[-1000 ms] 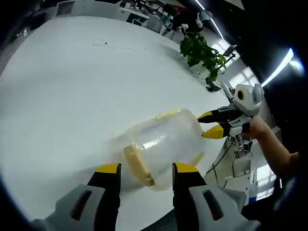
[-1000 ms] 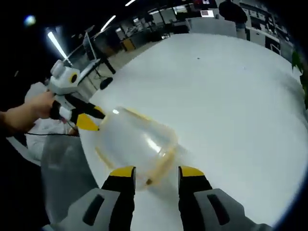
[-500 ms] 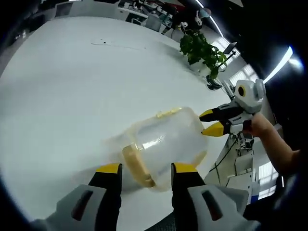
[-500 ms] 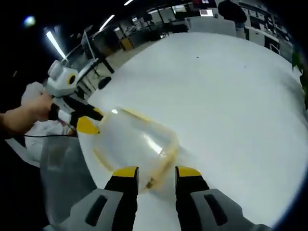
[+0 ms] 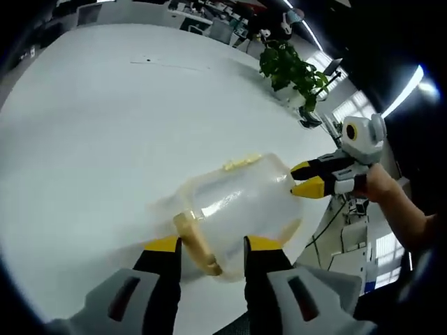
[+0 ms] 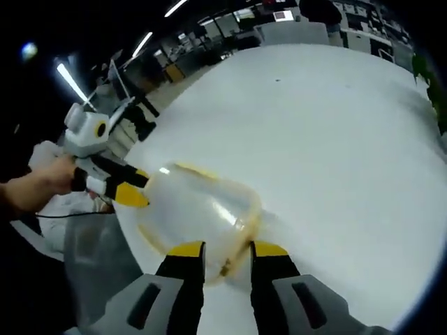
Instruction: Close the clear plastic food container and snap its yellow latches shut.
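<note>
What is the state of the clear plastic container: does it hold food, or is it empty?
Empty, as far as shows: the clear plastic container with yellow latches is see-through, and only the round white table shows through its walls.

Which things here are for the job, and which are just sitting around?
For the job:
- clear container
- its yellow latch
- left gripper
- right gripper

Just sitting around:
- white table
- green plant
- desks and lamps far off in the room
</note>
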